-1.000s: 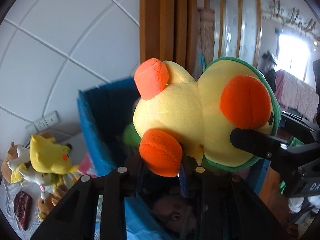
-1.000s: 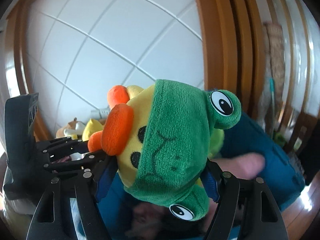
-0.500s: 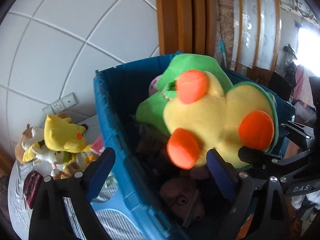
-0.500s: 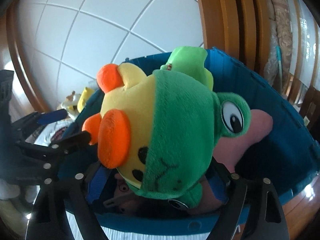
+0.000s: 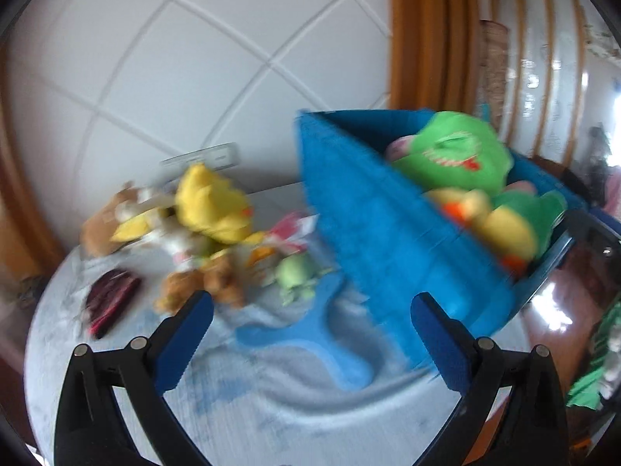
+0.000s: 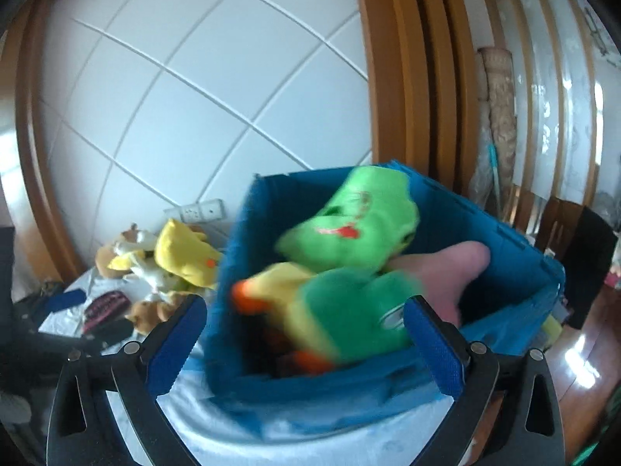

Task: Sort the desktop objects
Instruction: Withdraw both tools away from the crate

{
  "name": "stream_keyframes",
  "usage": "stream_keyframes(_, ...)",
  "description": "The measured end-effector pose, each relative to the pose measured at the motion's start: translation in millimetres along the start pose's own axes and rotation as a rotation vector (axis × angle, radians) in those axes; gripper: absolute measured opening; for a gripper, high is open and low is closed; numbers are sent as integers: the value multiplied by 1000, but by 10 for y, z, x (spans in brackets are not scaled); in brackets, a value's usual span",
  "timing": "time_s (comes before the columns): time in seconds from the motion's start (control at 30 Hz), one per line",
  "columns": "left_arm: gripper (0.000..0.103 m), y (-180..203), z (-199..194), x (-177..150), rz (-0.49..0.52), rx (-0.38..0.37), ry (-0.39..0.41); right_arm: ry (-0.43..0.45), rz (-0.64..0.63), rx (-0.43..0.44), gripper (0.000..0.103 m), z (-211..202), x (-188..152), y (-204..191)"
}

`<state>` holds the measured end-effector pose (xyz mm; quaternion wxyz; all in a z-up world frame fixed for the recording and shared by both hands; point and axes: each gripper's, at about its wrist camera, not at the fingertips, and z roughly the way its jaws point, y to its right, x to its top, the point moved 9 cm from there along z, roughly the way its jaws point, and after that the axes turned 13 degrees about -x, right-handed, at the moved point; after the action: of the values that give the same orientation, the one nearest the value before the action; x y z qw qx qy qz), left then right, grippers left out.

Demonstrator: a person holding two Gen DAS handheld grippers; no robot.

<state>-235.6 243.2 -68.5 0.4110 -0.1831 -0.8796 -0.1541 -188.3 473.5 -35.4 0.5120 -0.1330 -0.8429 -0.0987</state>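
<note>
The yellow duck plush in a green frog hood (image 6: 341, 310) lies inside the blue storage bin (image 6: 504, 244), on top of other toys; it also shows in the left wrist view (image 5: 508, 217) inside the bin (image 5: 368, 225). A bright green plush (image 6: 361, 221) lies behind it. My right gripper (image 6: 302, 338) is open and empty, just in front of the bin. My left gripper (image 5: 310, 334) is open and empty over the table, left of the bin.
Several plush toys sit on the pale table cloth (image 5: 271, 396) to the left: a yellow one (image 5: 213, 206), brown ones (image 5: 202, 283), a small green one (image 5: 295, 275). A dark red pouch (image 5: 110, 303) lies far left. A flat blue piece (image 5: 318, 330) lies by the bin. A tiled wall stands behind.
Both grippers opened and let go of the duck plush, which dropped into the bin. Both grippers pulled back, the left one swinging left toward the table.
</note>
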Motion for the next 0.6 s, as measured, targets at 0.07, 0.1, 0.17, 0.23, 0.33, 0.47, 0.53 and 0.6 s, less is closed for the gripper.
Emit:
stream_keyframes(0.07,103,-166,-209,-132,-9,-3,8,17,-2,-16,103,-224,-71,-310)
stream_keyframes(0.1,103,-243,-317,-193,-14,-5,13,24,-3,-19,103,-341,-112,-478)
stream_keyframes(0.17,103,-385,-561,-303,-27,14,25,26,-7,-20,103,-547,-280,-791)
stream_keyframes(0.23,103,-510,-796,-406,-43,37,36,19,-16,-15,103,-688,-436,-1043)
stream_keyframes(0.33,103,-628,-1037,-527,-69,47,49,-3,-25,4,103,-905,-671,-1328)
stream_keyframes(0.47,103,-760,-1259,-653,-105,90,71,-16,-49,43,103,-1038,-793,-1550)
stream_keyframes(0.53,103,-792,-1295,-690,-130,98,76,-16,-67,54,103,-1066,-786,-1600)
stream_keyframes(0.6,103,-808,-1316,-714,-149,105,83,-9,-77,52,103,-1093,-750,-1591)
